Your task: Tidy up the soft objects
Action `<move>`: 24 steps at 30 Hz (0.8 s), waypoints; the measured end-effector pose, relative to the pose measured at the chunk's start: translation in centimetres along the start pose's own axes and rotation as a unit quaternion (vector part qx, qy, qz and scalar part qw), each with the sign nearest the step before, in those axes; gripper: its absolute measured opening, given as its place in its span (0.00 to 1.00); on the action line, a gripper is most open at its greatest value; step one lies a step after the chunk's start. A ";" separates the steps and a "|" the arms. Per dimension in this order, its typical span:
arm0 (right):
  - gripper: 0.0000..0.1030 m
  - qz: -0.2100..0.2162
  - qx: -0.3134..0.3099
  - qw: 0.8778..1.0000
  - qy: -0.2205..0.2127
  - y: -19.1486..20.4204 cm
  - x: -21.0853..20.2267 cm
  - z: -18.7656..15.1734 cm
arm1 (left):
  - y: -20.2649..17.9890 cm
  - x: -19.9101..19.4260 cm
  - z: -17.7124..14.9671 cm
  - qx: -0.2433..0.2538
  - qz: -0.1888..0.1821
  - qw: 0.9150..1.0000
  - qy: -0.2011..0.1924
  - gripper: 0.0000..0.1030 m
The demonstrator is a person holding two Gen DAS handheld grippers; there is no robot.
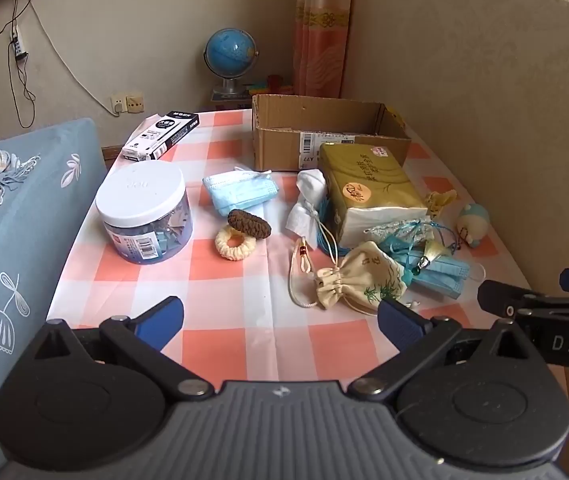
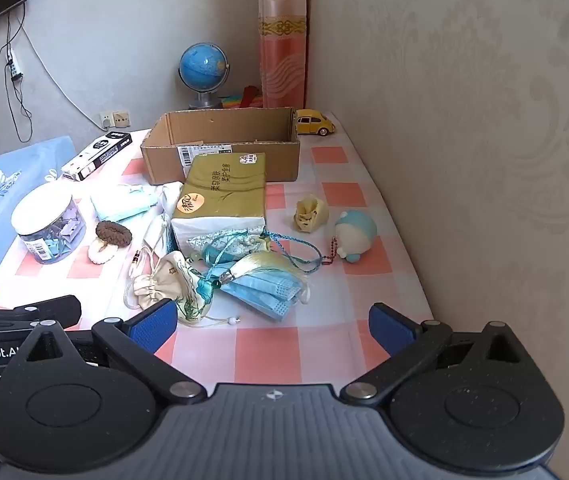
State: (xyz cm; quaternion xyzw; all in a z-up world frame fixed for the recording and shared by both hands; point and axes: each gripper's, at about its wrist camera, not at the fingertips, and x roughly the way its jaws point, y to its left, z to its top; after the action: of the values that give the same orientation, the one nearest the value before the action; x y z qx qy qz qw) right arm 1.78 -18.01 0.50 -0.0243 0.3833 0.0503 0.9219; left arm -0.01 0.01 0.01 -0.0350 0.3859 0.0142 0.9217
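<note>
Over the checked table [image 1: 220, 344], we held both grippers wide and empty.
Our left gripper [image 1: 280, 316] and right gripper [image 2: 272, 324] hovered short of the soft pile: drawstring pouch [image 1: 358, 278] at one o'clock, masks [image 2: 268, 288] at twelve, cardboard box [image 2: 220, 152] beyond, probably awaiting them.

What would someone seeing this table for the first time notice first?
Probably the olive-green tissue pack in the middle of the checked tablecloth, with a jumble of soft things crowded at its near side: a cream drawstring pouch and blue face masks. Behind it, an open cardboard box sits at the far edge. Both grippers, left gripper and right gripper, hover open and empty at the near edge.
</note>
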 end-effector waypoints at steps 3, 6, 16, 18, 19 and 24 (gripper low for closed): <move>1.00 0.000 0.000 1.000 -0.001 0.0 -0.2 0.0 | 0.0 0.0 0.0 0.000 0.001 1.000 0.000 1.00; 1.00 0.000 -0.001 1.000 -0.003 0.0 -0.5 0.0 | 0.0 -0.1 0.0 0.001 0.002 1.000 0.000 1.00; 1.00 -0.001 0.000 1.000 -0.005 -0.1 -0.3 0.1 | 0.0 -0.5 0.2 0.003 0.004 1.000 -0.002 1.00; 1.00 -0.001 0.000 1.000 -0.006 -0.2 -0.4 0.1 | -0.1 -0.6 0.3 0.004 0.005 1.000 -0.003 1.00; 1.00 -0.001 0.001 1.000 -0.005 -0.2 -0.4 0.1 | -0.2 -0.5 0.3 0.004 0.006 1.000 -0.003 1.00; 1.00 0.000 0.000 1.000 -0.006 -0.2 -0.4 0.1 | -0.2 -0.6 0.3 0.004 0.007 1.000 -0.004 0.99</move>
State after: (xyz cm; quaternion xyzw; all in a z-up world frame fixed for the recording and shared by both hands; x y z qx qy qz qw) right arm 1.58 -18.25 0.88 -0.0238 0.3781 0.0501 0.9241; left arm -0.18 -0.12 0.69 -0.0286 0.3829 0.0191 0.9231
